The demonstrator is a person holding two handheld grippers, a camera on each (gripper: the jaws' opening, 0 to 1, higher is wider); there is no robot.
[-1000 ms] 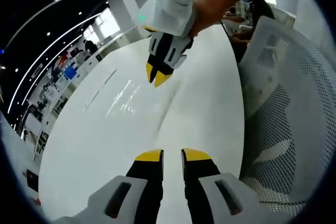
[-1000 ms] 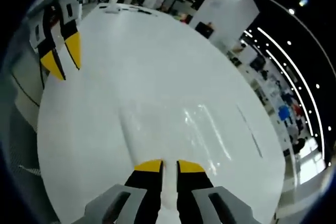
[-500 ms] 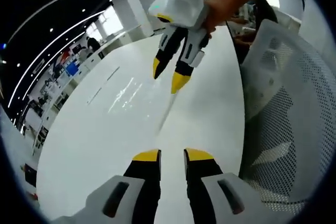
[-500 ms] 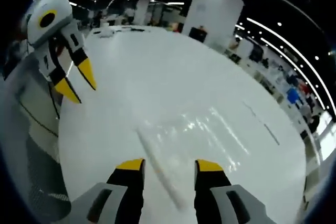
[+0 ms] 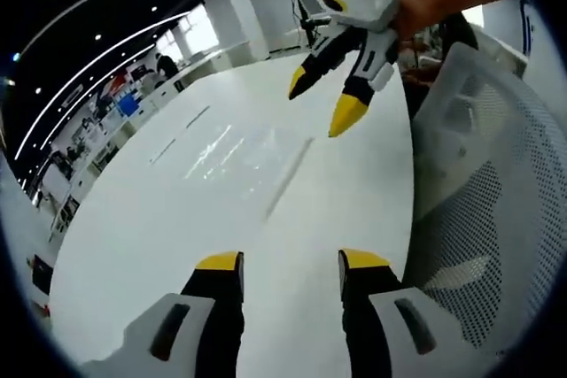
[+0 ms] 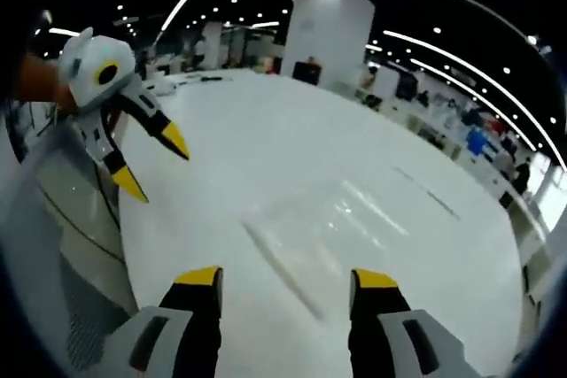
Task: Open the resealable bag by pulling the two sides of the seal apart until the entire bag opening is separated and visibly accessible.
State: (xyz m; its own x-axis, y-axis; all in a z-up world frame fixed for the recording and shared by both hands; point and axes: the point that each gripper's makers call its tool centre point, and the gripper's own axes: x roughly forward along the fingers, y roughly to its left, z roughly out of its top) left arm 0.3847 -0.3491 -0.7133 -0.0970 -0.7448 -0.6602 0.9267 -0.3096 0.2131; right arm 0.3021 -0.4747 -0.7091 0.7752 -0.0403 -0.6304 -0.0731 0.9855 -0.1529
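Clear bag (image 5: 257, 152) lies beyond both grippers' parted fingers (image 5: 220, 262).

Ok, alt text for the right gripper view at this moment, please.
A clear resealable bag lies flat on a glossy white table, its seal strip running diagonally just ahead of the right gripper, whose yellow-tipped jaws stand open and hold nothing. The left gripper, also open, hangs at upper left, beside a mesh chair.
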